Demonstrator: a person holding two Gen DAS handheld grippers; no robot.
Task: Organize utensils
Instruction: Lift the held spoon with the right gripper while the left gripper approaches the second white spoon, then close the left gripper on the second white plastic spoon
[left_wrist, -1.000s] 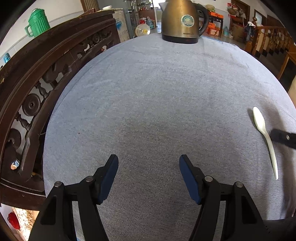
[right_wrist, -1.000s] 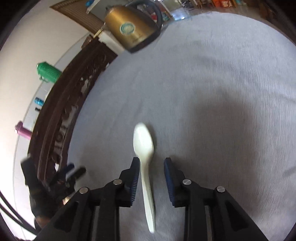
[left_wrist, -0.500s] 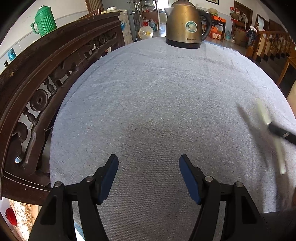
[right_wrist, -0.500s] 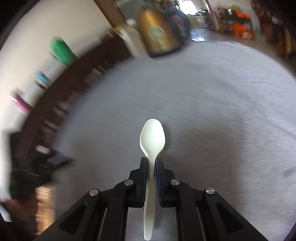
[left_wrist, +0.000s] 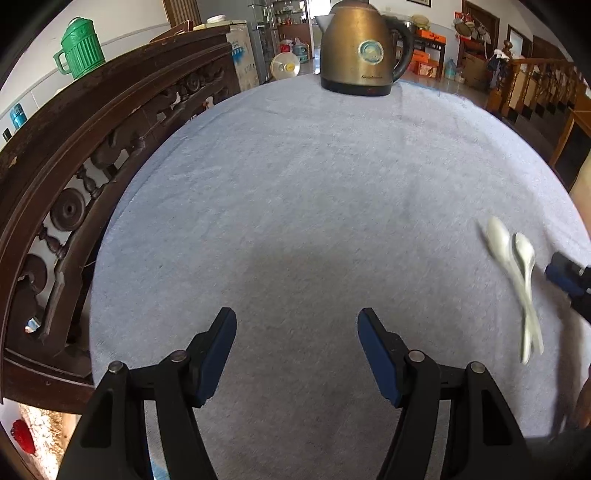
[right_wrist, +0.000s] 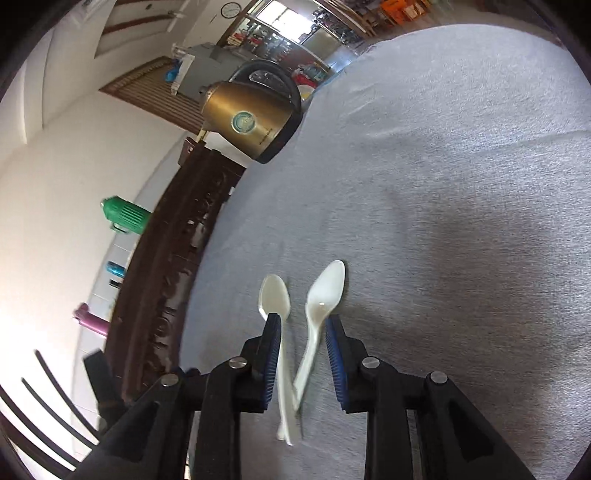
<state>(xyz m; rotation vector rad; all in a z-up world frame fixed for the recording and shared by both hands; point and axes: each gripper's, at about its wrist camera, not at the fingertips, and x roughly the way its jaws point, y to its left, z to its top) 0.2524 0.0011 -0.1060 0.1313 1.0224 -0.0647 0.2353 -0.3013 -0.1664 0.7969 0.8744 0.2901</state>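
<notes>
Spoons: two white ones lie on the grey cloth of the surface (left_wrist: 295, 206), at its right side as the left tongs' view has it. In the right view the left spoon (right_wrist: 275, 295) and the right spoon (right_wrist: 325, 291) have their bowls apart and pointing away, while their handles cross near the tips, so they make a narrow V and are not yet neatly side by side. The right tongs (right_wrist: 299, 325) stand partly apart around both handles; their jaws have just been opening, the left pad looks close against the left spoon's neck, and neither spoon seems clamped. The left tongs (left_wrist: 295, 354) hang wide apart over bare cloth, holding nothing, well away from the spoons. A brass kettle (left_wrist: 364, 48) stands at the far edge. My reading: the spoons are gathered in one place, which is most of the job; what seems left is straightening the pair so the handles run parallel, and no holder or tray is in view to receive them
</notes>
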